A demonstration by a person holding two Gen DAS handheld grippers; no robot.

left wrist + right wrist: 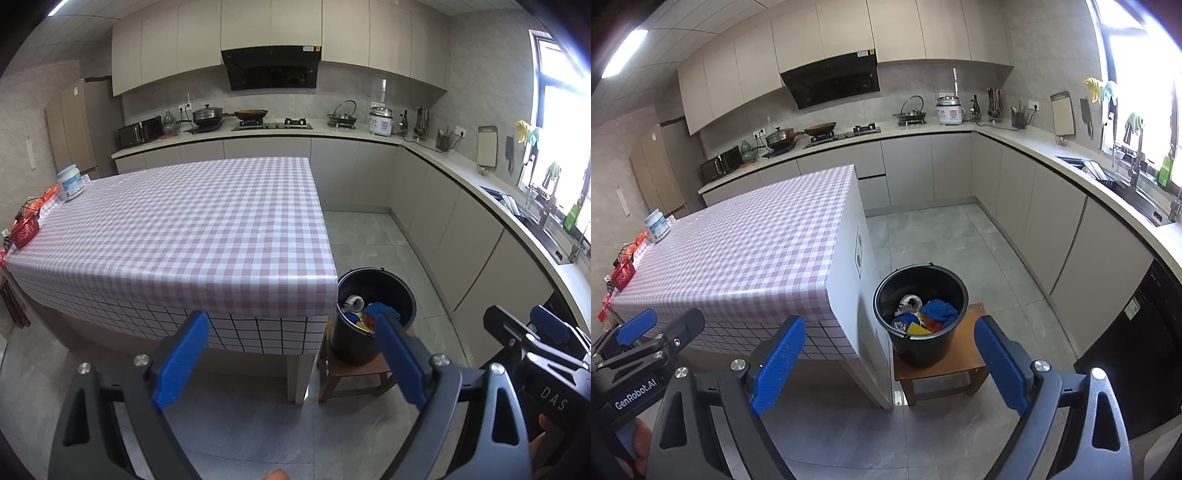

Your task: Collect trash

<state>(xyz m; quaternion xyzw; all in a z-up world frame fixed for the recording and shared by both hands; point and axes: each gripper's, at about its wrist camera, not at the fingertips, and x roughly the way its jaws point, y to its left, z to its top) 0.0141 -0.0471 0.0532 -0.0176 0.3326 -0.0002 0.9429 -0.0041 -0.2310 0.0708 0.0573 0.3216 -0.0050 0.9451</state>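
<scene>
A black bucket (354, 343) (919, 345) stands on a small wooden stool (964, 363) by the table's near corner. Inside it lies trash (925, 315): a blue cloth, yellow and orange scraps and a crumpled white piece. My left gripper (291, 321) hangs open and empty in front of the table's edge, to the left of the bucket. My right gripper (890, 323) is open and empty too, held back from the bucket and above it. Each gripper shows at the edge of the other's view: the right gripper (521, 321) and the left gripper (665, 325).
The table (192, 229) wears a pink checked cloth. At its far left stand a white tub (71, 182) and a red pouch (25, 230). Kitchen counters with a stove (271, 125) and a sink (1123, 184) run along the back and right. Grey tiled floor lies between.
</scene>
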